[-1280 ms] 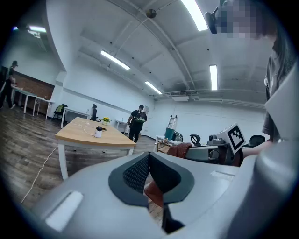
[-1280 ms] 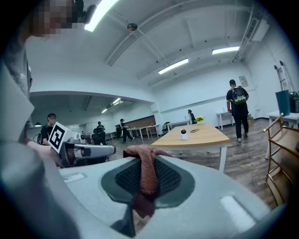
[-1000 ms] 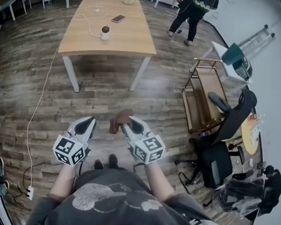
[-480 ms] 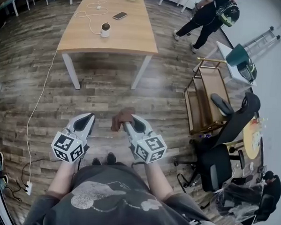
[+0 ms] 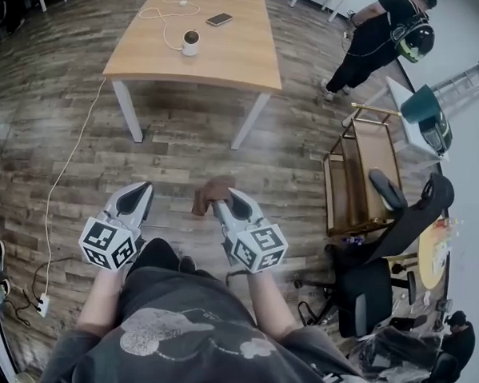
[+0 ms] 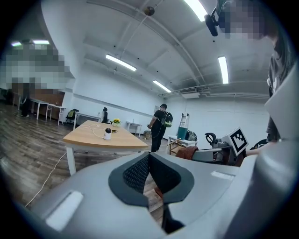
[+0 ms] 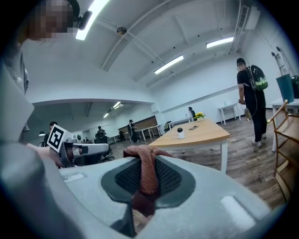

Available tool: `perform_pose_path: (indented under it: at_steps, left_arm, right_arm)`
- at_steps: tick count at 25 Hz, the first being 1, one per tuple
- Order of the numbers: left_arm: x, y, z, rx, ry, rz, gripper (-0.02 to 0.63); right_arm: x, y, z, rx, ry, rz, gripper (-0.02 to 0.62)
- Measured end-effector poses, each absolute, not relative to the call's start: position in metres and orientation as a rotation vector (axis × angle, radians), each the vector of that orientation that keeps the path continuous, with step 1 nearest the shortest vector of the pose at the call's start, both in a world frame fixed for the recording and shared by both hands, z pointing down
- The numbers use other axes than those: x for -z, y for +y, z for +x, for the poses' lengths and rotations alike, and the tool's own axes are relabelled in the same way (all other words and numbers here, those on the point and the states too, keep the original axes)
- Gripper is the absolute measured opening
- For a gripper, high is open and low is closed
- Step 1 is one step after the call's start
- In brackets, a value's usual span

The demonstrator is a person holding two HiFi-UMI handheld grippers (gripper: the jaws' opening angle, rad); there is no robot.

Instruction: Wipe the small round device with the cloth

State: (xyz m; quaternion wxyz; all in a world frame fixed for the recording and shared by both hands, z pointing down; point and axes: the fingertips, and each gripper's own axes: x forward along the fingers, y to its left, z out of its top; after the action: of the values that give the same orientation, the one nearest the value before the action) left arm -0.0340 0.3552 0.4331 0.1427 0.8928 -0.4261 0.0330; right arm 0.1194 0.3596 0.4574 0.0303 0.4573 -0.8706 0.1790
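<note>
Right gripper [image 5: 225, 203] clamps cloth [image 5: 210, 195] — open floor [image 5: 185, 156] before table [image 5: 238, 62], device [image 5: 191, 42] atop.

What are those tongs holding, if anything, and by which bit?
The right tongs pinch the brown cloth by a bunched fold; the left tongs are shut, empty.

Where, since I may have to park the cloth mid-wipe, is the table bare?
The table is bare along its near edge and over its right side, between the phone and the near right corner. It is crowded at the far left: the looped cable, the small round device and the phone sit close together there.
</note>
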Motion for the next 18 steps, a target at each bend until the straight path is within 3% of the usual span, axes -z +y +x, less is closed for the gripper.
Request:
perform_pose_path:
  at_steps: [18]
  left_arm:
    - [-0.445, 0.217, -0.024, -0.077, -1.110, 2.599, 0.017]
  right_arm:
    - [-0.469, 0.237, 0.123, -0.586, -2.608, 1.475, 0.051]
